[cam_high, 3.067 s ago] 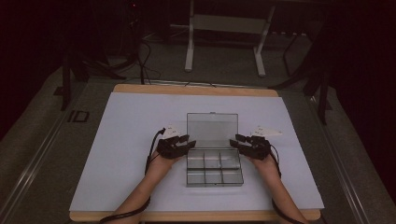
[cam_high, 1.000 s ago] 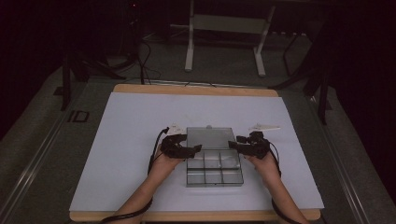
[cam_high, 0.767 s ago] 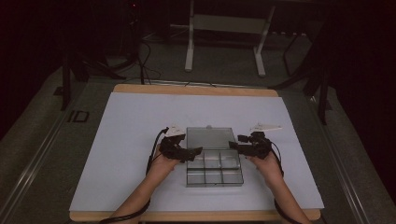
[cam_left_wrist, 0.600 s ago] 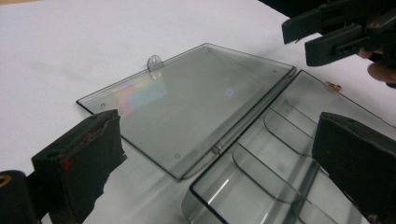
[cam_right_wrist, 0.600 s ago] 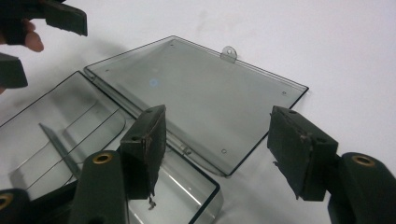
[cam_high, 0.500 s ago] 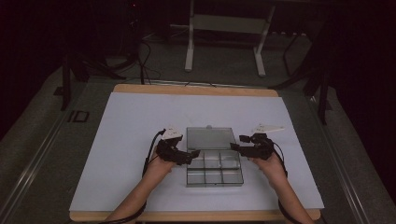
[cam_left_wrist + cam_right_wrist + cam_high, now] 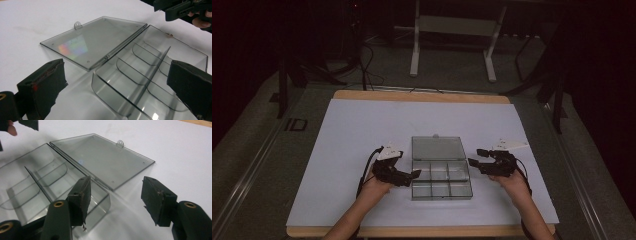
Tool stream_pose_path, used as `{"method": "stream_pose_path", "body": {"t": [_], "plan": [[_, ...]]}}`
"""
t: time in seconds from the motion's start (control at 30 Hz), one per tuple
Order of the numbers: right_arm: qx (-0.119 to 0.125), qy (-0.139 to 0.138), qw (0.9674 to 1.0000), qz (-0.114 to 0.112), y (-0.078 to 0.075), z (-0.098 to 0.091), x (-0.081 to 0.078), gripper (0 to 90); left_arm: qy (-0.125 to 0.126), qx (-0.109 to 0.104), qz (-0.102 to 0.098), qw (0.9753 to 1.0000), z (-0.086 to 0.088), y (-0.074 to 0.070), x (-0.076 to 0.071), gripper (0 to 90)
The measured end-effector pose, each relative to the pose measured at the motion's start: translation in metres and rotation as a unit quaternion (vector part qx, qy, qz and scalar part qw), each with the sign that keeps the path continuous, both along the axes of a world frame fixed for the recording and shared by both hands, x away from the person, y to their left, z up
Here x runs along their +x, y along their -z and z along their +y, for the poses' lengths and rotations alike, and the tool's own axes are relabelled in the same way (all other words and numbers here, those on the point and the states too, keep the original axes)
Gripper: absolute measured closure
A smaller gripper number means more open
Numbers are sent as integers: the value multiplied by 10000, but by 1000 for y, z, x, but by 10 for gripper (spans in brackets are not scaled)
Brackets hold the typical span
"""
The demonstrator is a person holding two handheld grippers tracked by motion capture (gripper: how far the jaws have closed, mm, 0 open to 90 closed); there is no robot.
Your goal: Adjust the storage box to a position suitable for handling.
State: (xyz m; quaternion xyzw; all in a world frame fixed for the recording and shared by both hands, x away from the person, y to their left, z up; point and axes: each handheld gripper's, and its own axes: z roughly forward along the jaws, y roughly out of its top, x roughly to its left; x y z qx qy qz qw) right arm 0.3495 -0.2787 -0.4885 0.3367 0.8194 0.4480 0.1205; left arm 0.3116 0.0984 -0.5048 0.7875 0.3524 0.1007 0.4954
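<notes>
A wide white counter (image 7: 342,150) with a wooden rim lies under the work, bare on the far half and out to both side edges, so there is plenty of open surface all round. Near the middle of its front half sits a clear plastic compartment box (image 7: 441,181), its lid (image 7: 438,148) swung fully back and lying flat on the counter beyond the hinge, a small tab at the lid's far edge. Thin dividers split the tray into cells, and no contents can be made out in them. The left hand-held gripper (image 7: 412,174) sits just beside the box's left wall, its jaws spread wide after just opening, with the near left corner of the tray between them and nothing pinched. The right hand-held gripper (image 7: 474,162) hovers just off the right wall, jaws apart and lately closing a little, gripping nothing.
</notes>
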Motion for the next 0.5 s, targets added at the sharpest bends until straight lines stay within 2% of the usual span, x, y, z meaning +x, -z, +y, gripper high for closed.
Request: {"method": "stream_pose_path", "body": {"t": [0.13, 0.3, 0.5], "plan": [[-65, -24, 9999, -97, 1, -9, -5, 428, -24, -26, -1, 10000, 8, 3, -8, 27], [-176, 9, 9997, -153, 6, -22, -12, 463, -65, 61, -11, 10000, 17, 7, -16, 27], [-360, 15, 9993, -77, 16, -38, -21, 572, -156, 72, -36, 9998, 26, 11, -25, 27]]}}
